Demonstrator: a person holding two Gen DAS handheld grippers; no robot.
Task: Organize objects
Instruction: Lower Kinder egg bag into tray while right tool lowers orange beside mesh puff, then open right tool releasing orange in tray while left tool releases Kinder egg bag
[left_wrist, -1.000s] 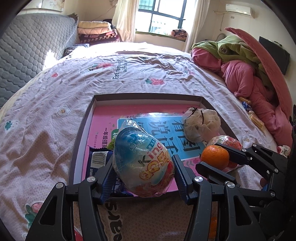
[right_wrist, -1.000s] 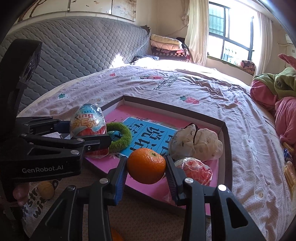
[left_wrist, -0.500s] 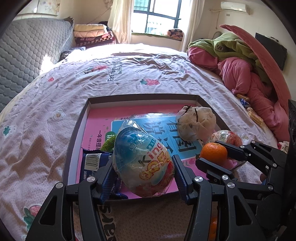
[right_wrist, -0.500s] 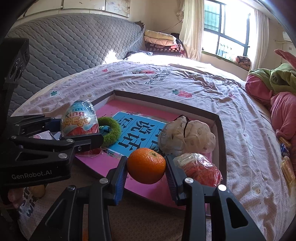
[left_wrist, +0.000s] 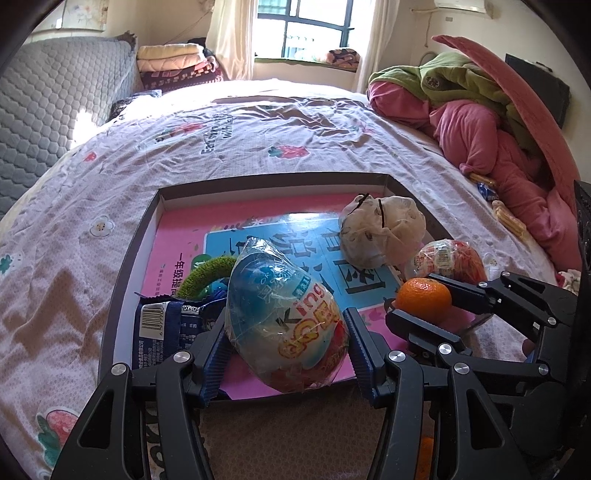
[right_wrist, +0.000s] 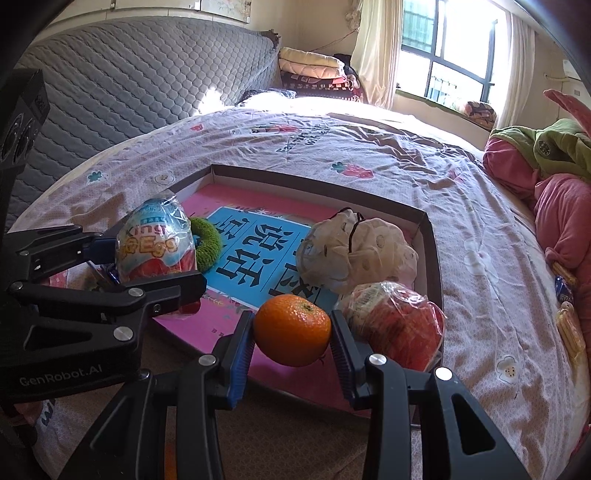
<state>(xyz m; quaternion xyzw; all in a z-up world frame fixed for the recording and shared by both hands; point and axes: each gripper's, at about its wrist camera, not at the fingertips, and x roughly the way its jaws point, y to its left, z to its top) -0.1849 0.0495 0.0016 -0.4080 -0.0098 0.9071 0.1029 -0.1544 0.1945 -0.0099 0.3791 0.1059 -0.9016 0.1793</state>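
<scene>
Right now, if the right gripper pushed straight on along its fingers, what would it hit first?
Likely the pink floor of the tray, just past the orange held in the right gripper. The red wrapped ball sits close to the right; depth is unclear.

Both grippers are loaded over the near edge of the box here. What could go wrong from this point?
1. The left gripper holds the wrapped toy egg by crinkly film, so it may slip.
2. The right gripper pinches the round tangerine at two small contacts; it could roll out.
3. The red-wrapped snack crowds the tangerine's drop spot in the box.
</scene>
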